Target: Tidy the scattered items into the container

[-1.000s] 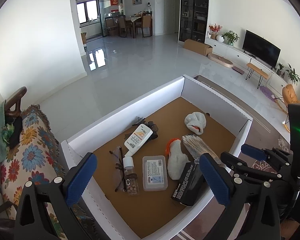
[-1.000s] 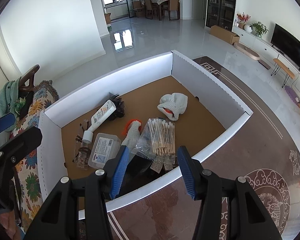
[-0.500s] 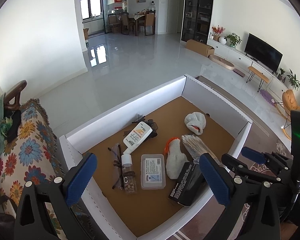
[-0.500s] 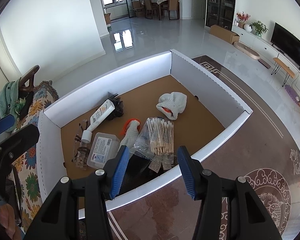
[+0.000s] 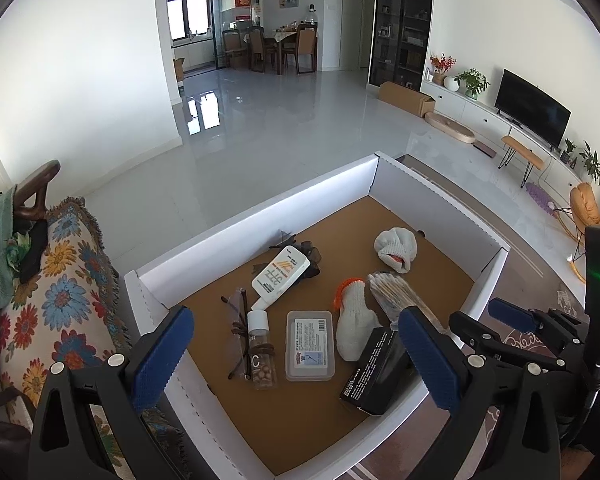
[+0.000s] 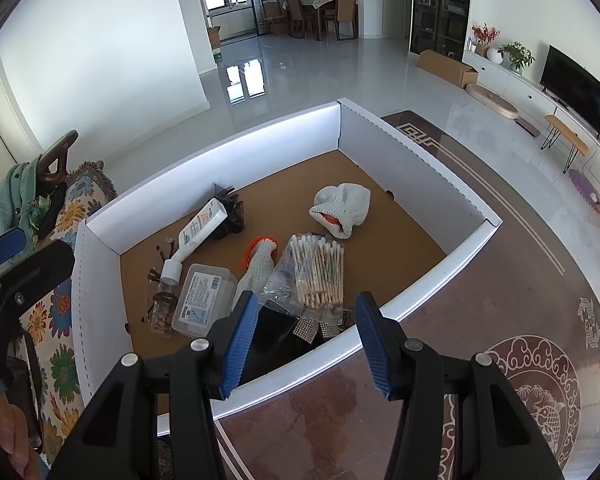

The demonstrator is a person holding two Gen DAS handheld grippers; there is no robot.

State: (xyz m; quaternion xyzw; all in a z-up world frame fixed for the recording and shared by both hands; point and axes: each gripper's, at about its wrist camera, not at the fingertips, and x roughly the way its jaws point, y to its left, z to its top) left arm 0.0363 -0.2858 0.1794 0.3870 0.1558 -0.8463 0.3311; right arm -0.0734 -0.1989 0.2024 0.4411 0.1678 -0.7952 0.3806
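A white cardboard box point(image 5: 260, 220) point(image 6: 260, 136) with a brown floor holds the items: a white tube point(image 5: 280, 276), glasses point(image 5: 238, 332), a small bottle point(image 5: 260, 356), a clear plastic case point(image 5: 310, 346), two knit gloves point(image 5: 354, 324) point(image 5: 396, 246), a bag of cotton swabs point(image 6: 320, 272) and a black box point(image 5: 374, 372). My left gripper point(image 5: 296, 356) is open and empty above the box's near edge. My right gripper point(image 6: 306, 338) is open and empty over the near wall, just above the black box point(image 6: 272, 328).
A floral-covered sofa arm point(image 5: 60, 300) lies left of the box. The box stands on a dark patterned table point(image 6: 480, 320). Behind it is shiny floor point(image 5: 280, 120), a TV unit point(image 5: 532, 116) and a dining set far back.
Both grippers have drawn back and up slightly from the box, both staying open. The items in the box have not moved.
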